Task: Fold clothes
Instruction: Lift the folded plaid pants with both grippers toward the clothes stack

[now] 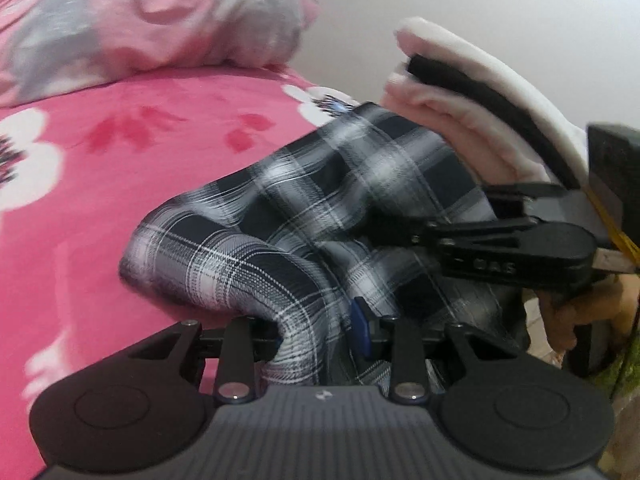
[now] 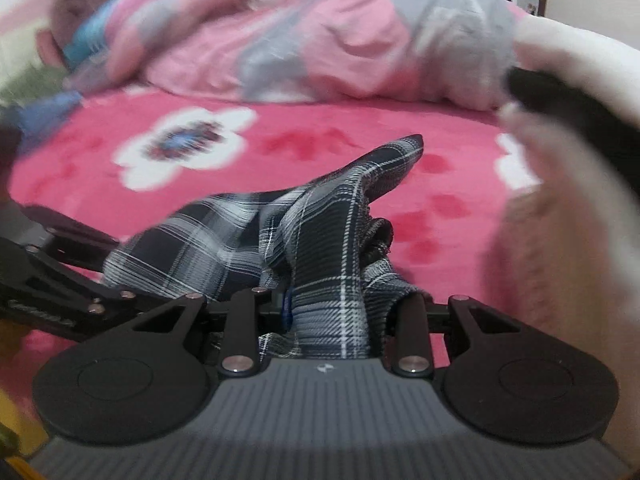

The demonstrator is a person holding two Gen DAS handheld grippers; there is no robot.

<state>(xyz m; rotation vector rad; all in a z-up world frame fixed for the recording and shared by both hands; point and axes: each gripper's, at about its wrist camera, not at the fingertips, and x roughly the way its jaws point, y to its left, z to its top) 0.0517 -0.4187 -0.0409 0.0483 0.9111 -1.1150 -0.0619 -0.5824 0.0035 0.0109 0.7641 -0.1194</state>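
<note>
A dark blue and white plaid garment (image 1: 256, 232) hangs bunched over the pink flowered bedspread (image 1: 120, 168). My left gripper (image 1: 316, 332) is shut on a fold of it, and the cloth hides most of the fingers. In the same view my right gripper (image 1: 384, 232) comes in from the right and pinches the plaid cloth further along. In the right wrist view the plaid garment (image 2: 328, 248) is gathered between the pads of my right gripper (image 2: 340, 312), which is shut on it. My left gripper (image 2: 100, 256) holds the cloth at the left.
A stack of folded clothes (image 1: 480, 92), white, black and pale pink, sits to the right, and this folded stack (image 2: 568, 160) is close to the right gripper. A crumpled pink and grey duvet (image 2: 340, 40) lies at the back. A hand (image 1: 560, 320) grips the right tool.
</note>
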